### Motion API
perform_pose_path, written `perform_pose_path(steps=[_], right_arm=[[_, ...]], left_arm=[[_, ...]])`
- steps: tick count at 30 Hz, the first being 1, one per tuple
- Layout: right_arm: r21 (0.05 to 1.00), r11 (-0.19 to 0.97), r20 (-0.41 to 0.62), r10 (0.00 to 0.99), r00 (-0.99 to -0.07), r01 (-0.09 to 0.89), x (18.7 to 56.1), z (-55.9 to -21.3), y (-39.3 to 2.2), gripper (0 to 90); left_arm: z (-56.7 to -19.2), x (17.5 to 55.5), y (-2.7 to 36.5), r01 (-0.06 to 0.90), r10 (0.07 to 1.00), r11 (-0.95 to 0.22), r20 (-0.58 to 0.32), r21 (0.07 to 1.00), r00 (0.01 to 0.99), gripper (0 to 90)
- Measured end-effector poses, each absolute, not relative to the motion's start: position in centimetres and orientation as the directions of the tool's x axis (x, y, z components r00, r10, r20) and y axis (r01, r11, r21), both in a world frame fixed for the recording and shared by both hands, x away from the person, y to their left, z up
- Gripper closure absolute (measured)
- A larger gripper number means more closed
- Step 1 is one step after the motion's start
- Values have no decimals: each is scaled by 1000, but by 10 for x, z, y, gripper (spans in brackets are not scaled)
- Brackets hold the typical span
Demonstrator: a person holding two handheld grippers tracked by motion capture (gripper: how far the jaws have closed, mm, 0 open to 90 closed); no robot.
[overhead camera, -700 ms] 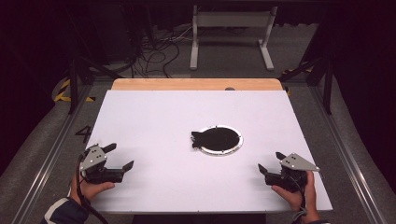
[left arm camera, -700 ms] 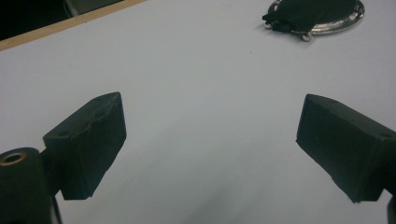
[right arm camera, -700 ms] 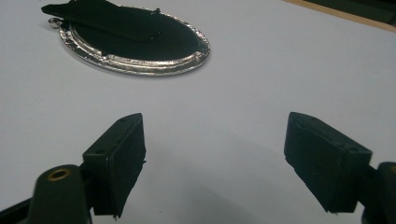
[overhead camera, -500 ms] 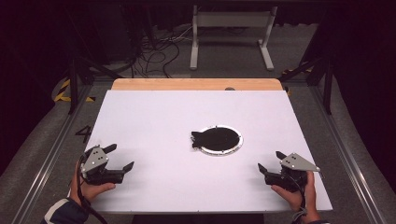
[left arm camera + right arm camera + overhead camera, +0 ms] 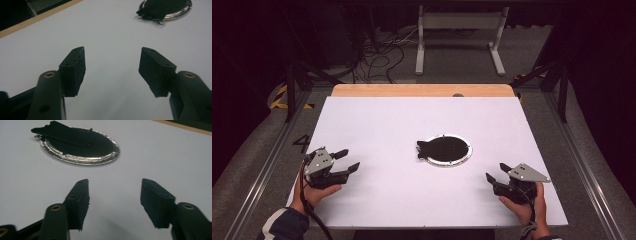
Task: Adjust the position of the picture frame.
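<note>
A round silver-rimmed dish (image 5: pixel 464 156) with a dark inside lies near the middle of the white table (image 5: pixel 377 120). A flat black piece (image 5: pixel 432 147) rests across it, its end poking over the dish's left rim. My left gripper (image 5: pixel 348 160) sits at the near left, well left of the dish, jaws open and empty. My right gripper (image 5: pixel 497 172) sits at the near right, also open and empty. The left gripper view has its open gripper (image 5: pixel 112 51) over bare table, with the dish (image 5: pixel 183 10) far ahead. The right gripper view has its gripper (image 5: pixel 115 182) short of the dish (image 5: pixel 100 160) and black piece (image 5: pixel 67 133).
A wooden strip (image 5: pixel 422 90) runs along the table's far edge. Beyond it stand a white metal frame (image 5: pixel 462 30) and loose cables (image 5: pixel 382 55) on the floor. Metal rails (image 5: pixel 582 170) flank the table on both sides.
</note>
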State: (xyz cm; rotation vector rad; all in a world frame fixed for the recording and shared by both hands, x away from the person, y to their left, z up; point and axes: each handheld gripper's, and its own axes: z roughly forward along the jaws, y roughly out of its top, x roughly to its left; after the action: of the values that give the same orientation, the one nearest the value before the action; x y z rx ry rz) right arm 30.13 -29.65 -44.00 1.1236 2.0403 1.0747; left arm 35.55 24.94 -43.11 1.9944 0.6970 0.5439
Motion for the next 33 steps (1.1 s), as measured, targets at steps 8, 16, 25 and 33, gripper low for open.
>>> perform_pose_path(steps=[8,16,25,33], right_arm=[[808,370,-87,844,-529,458,316,-445,-276,735],[804,360,-60,841,-538,473,327,-446,-264,879],[786,373,-44,829,-558,493,343,-449,-245,900],[768,385,-39,825,-563,511,347,-451,-240,900]], left_arm=[[-420,386,198,209,549,-473,101,856,830,777],[-425,415,155,234,520,-523,90,820,849,896],[-431,451,112,314,529,-518,9,795,849,896],[-433,472,86,342,552,-537,15,771,833,891]])
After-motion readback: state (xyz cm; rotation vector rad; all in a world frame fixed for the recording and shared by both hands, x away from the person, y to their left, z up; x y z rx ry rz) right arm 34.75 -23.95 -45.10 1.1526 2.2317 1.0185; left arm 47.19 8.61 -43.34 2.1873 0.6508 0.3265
